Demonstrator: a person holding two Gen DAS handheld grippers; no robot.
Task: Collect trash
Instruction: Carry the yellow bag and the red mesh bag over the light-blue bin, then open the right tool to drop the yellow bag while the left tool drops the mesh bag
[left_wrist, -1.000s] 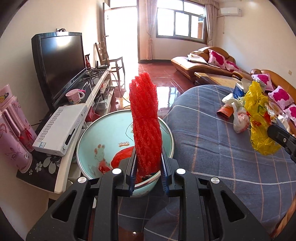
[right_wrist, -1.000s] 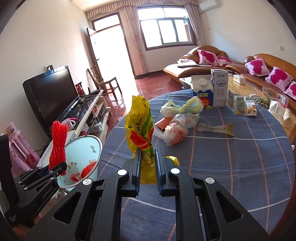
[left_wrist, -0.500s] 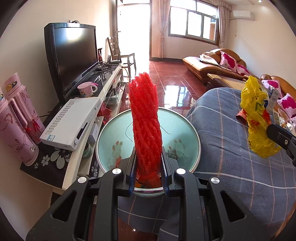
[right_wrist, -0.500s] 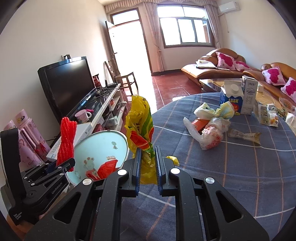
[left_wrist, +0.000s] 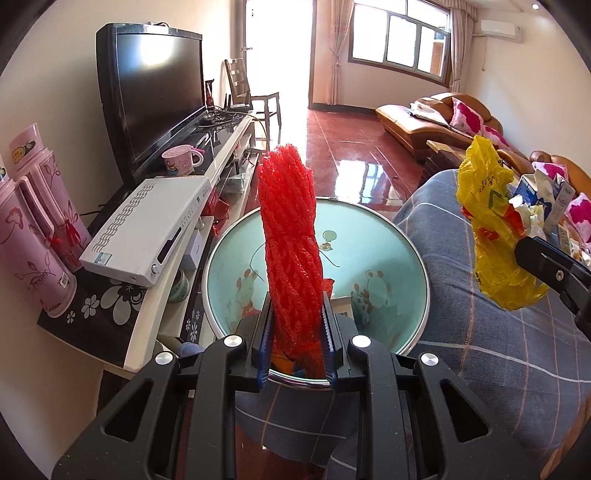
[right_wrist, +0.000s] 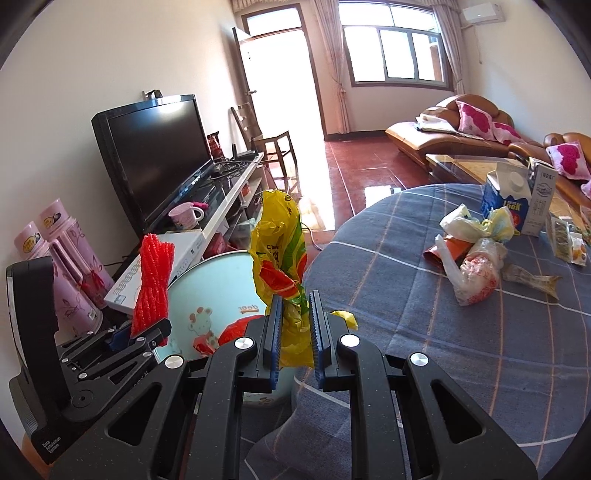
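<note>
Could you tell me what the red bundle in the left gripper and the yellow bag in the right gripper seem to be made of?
The red bundle looks like soft foam or plastic netting: an open mesh texture, matte, squeezed where the left gripper pinches it. The yellow bag looks like thin printed plastic film: glossy, crinkled and slightly translucent, crumpled in the right gripper.

Rough red foam netting (left_wrist: 290, 236), crinkly glossy yellow plastic bag (right_wrist: 282, 254), matt checked tablecloth (right_wrist: 443, 332), glossy floor tiles (left_wrist: 351, 155)

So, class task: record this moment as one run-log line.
left gripper: shut on red mesh net, over bin | right gripper: shut on yellow bag | more trash on table
</note>
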